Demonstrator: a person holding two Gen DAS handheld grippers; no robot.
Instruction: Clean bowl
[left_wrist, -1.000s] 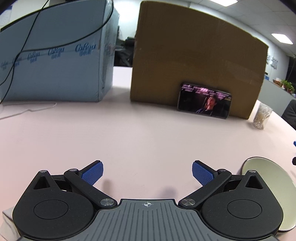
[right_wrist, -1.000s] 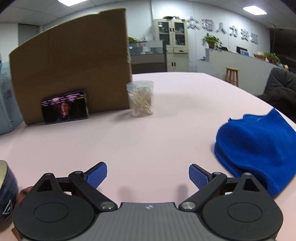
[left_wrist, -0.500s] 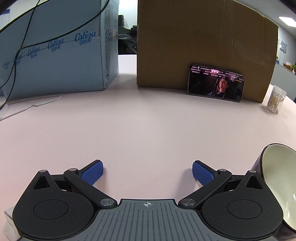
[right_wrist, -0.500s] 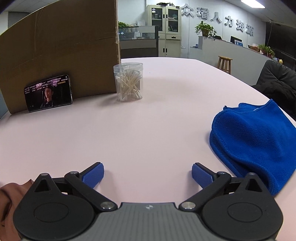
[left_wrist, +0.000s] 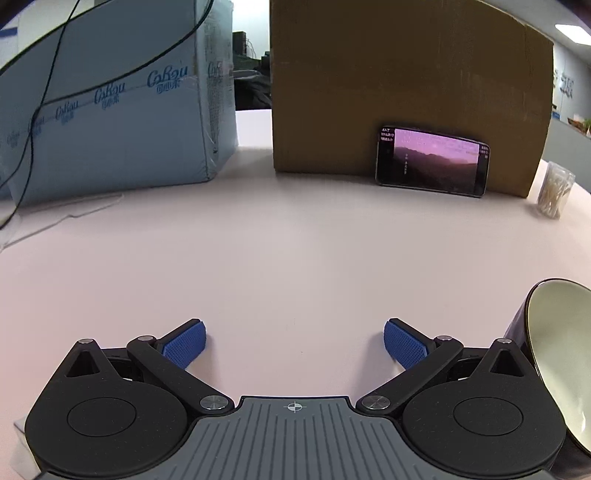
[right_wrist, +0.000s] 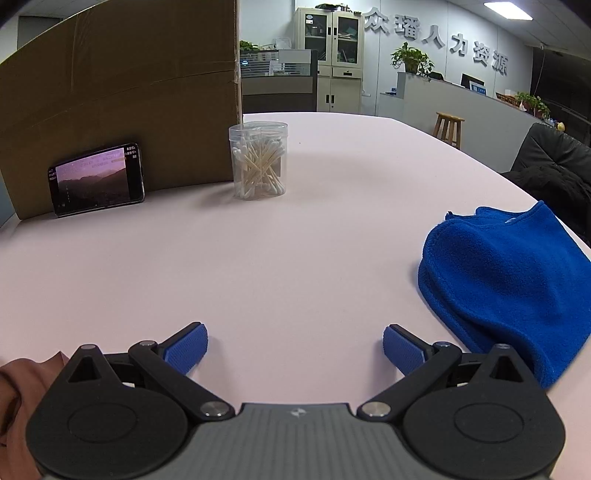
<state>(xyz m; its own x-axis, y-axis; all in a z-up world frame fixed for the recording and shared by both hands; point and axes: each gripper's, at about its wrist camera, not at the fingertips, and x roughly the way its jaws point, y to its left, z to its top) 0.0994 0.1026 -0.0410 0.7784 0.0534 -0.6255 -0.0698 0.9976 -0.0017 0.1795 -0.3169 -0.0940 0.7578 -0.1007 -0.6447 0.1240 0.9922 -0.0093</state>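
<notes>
Both grippers, left gripper beside the bowl and right gripper beside the blue cloth, have fingers spread, empty.

Office interior. Pale pink table fills the lower frame. Upper centre: beige cabinet. Upper right: grey wall lettering, white counter with potted plant, wooden stool. Black sofa far right. Ceiling light panel lit, top right.
</notes>
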